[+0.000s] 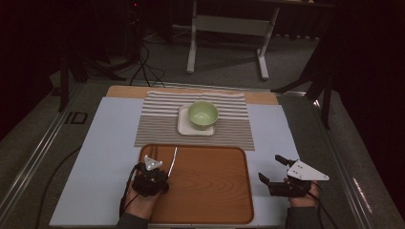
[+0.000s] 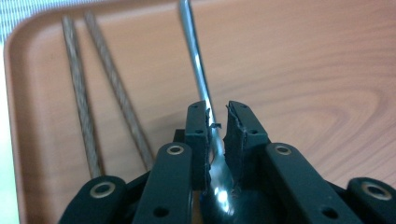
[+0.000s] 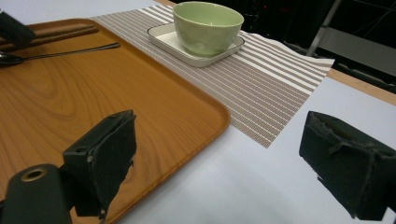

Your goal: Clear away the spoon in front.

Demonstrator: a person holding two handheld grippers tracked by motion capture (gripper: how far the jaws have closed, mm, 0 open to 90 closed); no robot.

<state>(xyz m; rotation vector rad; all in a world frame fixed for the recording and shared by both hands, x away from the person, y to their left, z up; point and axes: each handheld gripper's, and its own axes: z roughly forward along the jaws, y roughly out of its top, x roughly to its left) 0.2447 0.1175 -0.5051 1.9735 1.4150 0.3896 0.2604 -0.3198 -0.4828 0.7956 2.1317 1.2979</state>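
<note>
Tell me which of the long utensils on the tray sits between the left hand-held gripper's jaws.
The shiny metal spoon, its neck between the left hand-held gripper pads. The two dark chopsticks lie free on the tray, off to its side.

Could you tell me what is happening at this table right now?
A person is working with a gripper in each hand. The left gripper is over the wooden tray with its jaws around the neck of a metal spoon lying on it, pads close on either side; a pair of chopsticks lies beside it. The right gripper hangs open over the table, right of the tray, holding nothing. Beyond the tray, a green bowl sits on a small square plate on a striped placemat.
</note>
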